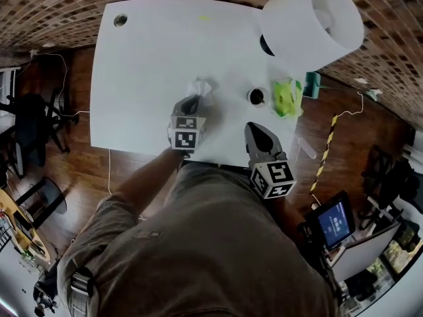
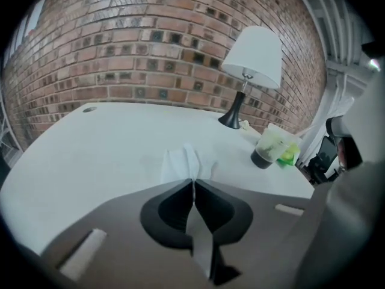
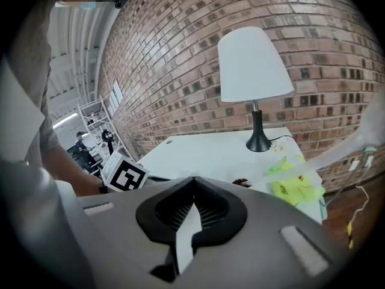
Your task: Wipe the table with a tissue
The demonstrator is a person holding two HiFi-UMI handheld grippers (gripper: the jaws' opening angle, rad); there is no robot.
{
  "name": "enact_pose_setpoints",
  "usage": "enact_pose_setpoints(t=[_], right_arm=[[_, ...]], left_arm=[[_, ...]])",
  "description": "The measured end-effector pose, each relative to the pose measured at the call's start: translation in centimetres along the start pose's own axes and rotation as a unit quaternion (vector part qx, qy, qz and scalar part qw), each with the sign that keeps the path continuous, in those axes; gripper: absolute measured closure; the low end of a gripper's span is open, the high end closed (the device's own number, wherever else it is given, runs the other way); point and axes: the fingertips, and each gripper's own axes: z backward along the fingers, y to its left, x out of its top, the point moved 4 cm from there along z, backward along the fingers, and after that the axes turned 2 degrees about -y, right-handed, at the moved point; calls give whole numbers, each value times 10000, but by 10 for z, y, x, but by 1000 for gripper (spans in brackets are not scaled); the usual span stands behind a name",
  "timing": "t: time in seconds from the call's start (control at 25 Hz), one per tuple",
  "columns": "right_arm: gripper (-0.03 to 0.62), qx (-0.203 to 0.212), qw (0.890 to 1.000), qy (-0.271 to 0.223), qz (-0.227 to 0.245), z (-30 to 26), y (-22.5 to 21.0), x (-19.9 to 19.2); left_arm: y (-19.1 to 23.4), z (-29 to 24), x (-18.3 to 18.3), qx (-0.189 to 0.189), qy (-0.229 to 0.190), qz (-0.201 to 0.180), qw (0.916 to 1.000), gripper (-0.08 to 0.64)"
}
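A crumpled white tissue [image 1: 200, 88] is pinched in my left gripper [image 1: 192, 103], just above the white table [image 1: 145, 65] near its front middle. In the left gripper view the tissue [image 2: 182, 163] sticks out ahead of the shut jaws of the left gripper [image 2: 193, 182], low over the table [image 2: 102, 143]. My right gripper [image 1: 253, 128] hovers at the table's front edge, right of the left one. Its jaws meet at the tips of the right gripper [image 3: 193, 183] with nothing between them.
A lamp with a big white shade [image 1: 310, 25] stands at the table's far right. A dark-bottomed cup [image 1: 256, 96] and a green packet [image 1: 287, 96] sit beside its base. A hole [image 1: 119, 20] marks the far left corner. A brick wall lies behind; chairs stand on the floor to the left.
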Motion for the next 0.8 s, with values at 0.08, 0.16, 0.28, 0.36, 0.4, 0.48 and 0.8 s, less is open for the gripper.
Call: enact_pose_setpoints(t=[0.08, 0.16, 0.28, 0.36, 0.4, 0.48, 0.8], right_arm=[[581, -50, 10000, -17, 4, 4, -4, 0], [581, -75, 10000, -23, 0, 6, -7, 0], [581, -48, 10000, 3, 3, 6, -8, -1], [581, 24, 10000, -4, 26, 2, -6, 0], [581, 68, 10000, -15, 35, -1, -3, 1], [581, 168, 9998, -17, 62, -7, 2, 2], [581, 432, 9989, -40, 184, -20, 27, 5]], left_arm=[[-19, -7, 1, -211, 52, -90, 9997, 546], [-31, -12, 2, -315, 65, -158, 9994, 547], [-28, -12, 2, -203, 62, -113, 9997, 546], [-14, -8, 1, -33, 45, -40, 10000, 547], [-5, -5, 1, 73, 37, 1, 10000, 546], [18, 4, -2, 323, 30, 114, 9994, 546], [100, 43, -24, 1203, 32, 626, 9908, 546]])
